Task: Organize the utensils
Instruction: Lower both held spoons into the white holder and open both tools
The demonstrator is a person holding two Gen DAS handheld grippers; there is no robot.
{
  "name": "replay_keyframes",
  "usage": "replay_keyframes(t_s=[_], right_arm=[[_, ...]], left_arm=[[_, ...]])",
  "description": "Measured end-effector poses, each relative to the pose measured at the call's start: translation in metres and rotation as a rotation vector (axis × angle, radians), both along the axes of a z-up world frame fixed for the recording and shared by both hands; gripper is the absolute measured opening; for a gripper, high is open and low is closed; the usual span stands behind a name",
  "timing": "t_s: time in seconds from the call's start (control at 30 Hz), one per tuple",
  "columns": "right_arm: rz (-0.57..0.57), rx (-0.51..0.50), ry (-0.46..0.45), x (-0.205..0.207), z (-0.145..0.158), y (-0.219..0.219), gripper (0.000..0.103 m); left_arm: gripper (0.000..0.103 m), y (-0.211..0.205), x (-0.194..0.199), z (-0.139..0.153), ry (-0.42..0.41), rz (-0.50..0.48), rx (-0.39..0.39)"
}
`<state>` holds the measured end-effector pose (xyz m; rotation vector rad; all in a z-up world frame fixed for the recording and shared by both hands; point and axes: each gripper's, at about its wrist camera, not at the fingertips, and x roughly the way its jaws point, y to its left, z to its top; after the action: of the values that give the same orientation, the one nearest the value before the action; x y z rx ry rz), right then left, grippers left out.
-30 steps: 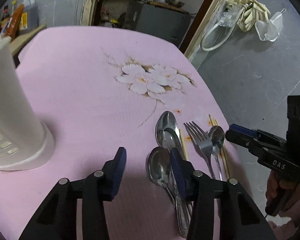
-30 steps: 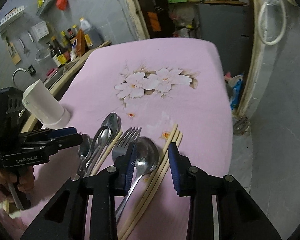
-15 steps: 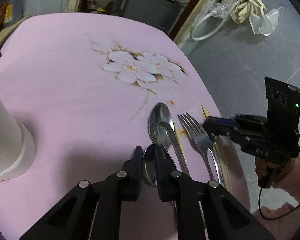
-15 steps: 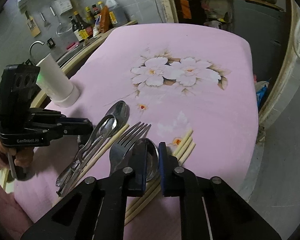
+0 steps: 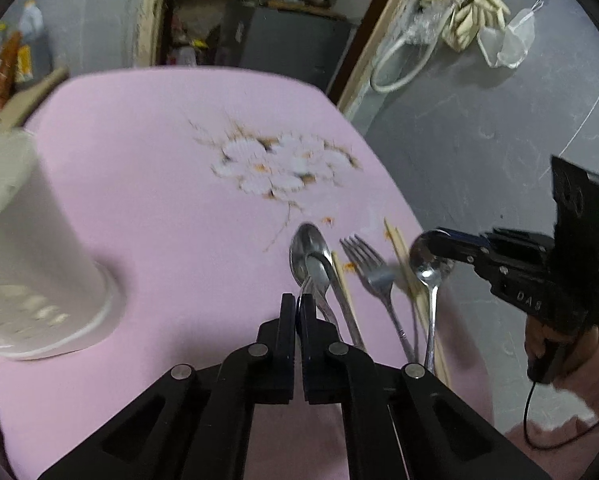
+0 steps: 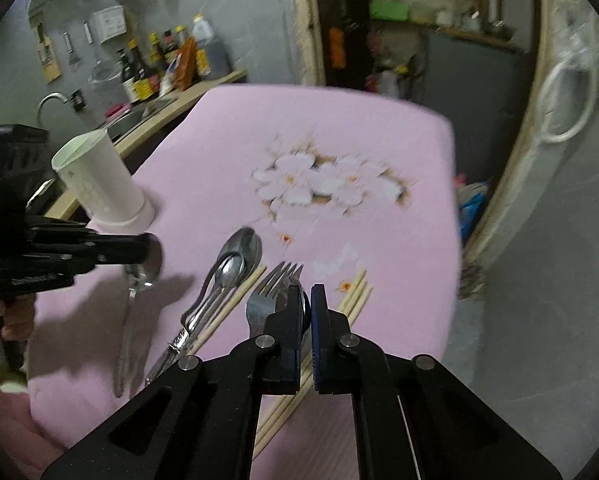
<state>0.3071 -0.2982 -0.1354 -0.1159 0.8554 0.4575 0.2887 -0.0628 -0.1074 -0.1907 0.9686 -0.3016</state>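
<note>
Both grippers are raised over the pink flowered tablecloth [image 5: 147, 184]. My left gripper [image 5: 297, 302] is shut on the bowl of a steel spoon [image 6: 128, 320]; in the right wrist view that gripper [image 6: 149, 250] holds it clear of the cloth, handle hanging down. My right gripper [image 6: 306, 300] is shut on the bowl of another spoon [image 5: 430, 280], which dangles from that gripper [image 5: 439, 242] in the left wrist view. On the cloth lie two nested spoons [image 5: 309, 250], a fork [image 5: 369, 266] and wooden chopsticks [image 5: 403, 258]. A tall white utensil holder [image 5: 31, 248] stands at the left.
The table's right edge [image 5: 411, 216] drops to a grey floor just beyond the chopsticks. Behind the utensil holder [image 6: 99, 176] runs a wooden counter with sauce bottles [image 6: 167, 60] and a sink tap [image 6: 51, 100]. A person's hand in a pink sleeve [image 5: 559, 344] grips the right tool.
Both grippers have gone from open to shut, each closing on a spoon bowl. Both then rose, lifting their spoons off the cloth so the handles hang free.
</note>
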Motion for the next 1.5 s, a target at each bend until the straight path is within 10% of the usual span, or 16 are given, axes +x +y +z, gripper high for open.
replay_keyframes(t_s=[0.4, 0.8, 1.07, 1.5], right_arm=[[-0.216, 0.113, -0.327, -0.046, 0.115, 0.032, 0.004], [-0.218, 0.127, -0.606, -0.037, 0.186, 0.182, 0.004], [-0.194, -0.024, -0.679, -0.024, 0.169, 0.261, 0.004], [-0.063, -0.163, -0.679, -0.035, 0.11, 0.302, 0.004]], left_arm=[[0.003, 0.055, -0.048, 0.103, -0.318, 0.191, 0.106], [0.003, 0.189, -0.058, 0.172, -0.477, 0.424, 0.157], [0.003, 0.243, -0.047, 0.162, -0.585, 0.539, 0.274], [0.003, 0.223, -0.032, 0.089, -0.65, 0.438, 0.389]])
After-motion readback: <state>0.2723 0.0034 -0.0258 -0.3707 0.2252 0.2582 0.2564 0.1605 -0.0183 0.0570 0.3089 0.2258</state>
